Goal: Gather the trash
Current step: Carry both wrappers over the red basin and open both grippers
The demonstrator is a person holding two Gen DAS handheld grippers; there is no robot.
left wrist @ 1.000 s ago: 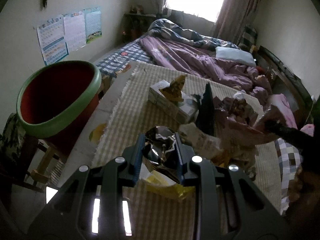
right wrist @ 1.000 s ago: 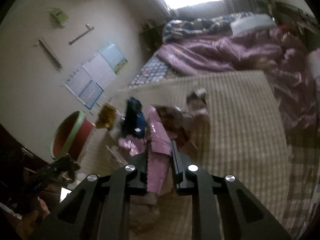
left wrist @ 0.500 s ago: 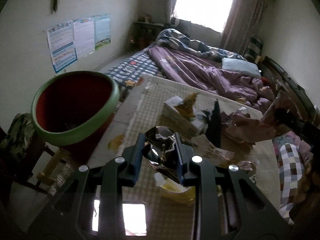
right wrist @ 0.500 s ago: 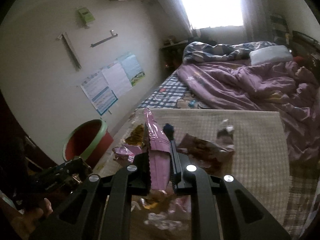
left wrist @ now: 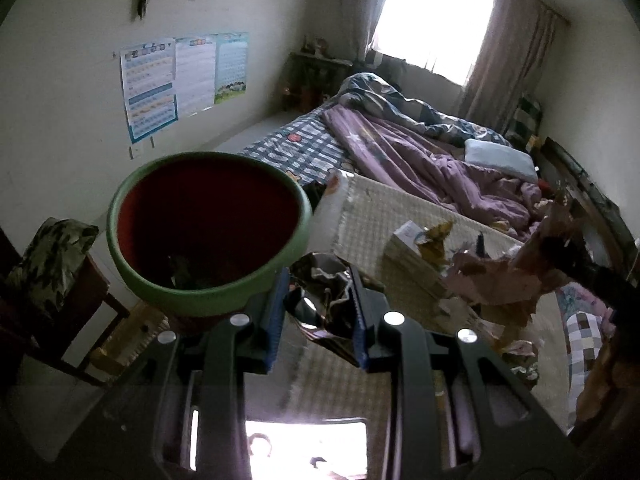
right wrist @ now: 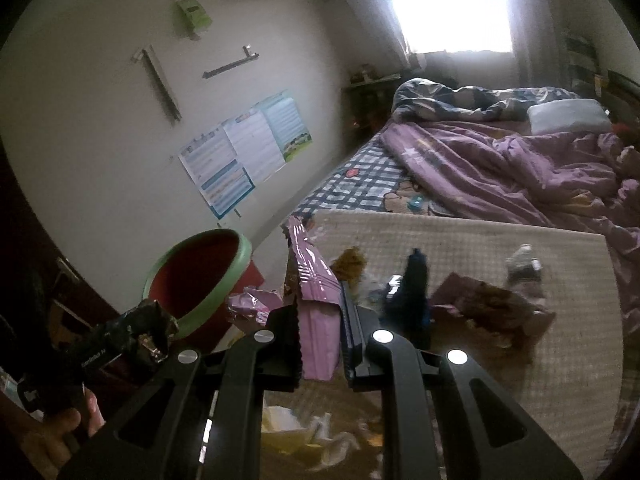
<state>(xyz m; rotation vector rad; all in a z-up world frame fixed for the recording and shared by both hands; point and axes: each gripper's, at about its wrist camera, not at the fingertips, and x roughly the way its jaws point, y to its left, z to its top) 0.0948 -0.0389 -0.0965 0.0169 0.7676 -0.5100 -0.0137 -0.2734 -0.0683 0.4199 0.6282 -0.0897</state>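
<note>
My left gripper [left wrist: 318,308] is shut on a crumpled silvery dark foil wrapper [left wrist: 324,300], held just beside the near rim of a red bin with a green rim [left wrist: 208,224]. My right gripper [right wrist: 320,340] is shut on a pink snack wrapper [right wrist: 312,280] that stands up between the fingers, above the checked table mat. The bin also shows in the right wrist view [right wrist: 200,276], left of the pink wrapper. The left gripper and its foil wrapper [right wrist: 144,328] appear at lower left there.
More trash lies on the mat [right wrist: 500,360]: a small box [left wrist: 412,248], a brown wrapper [right wrist: 488,308], a dark blue wrapper [right wrist: 412,292], yellow scraps [right wrist: 288,428]. A chair with a patterned cushion [left wrist: 52,256] stands left of the bin. A bed with purple bedding [left wrist: 420,156] lies beyond.
My left gripper has carried the foil wrapper left, from over the mat to the bin's rim. My right gripper has lifted the pink wrapper up off the trash pile.
</note>
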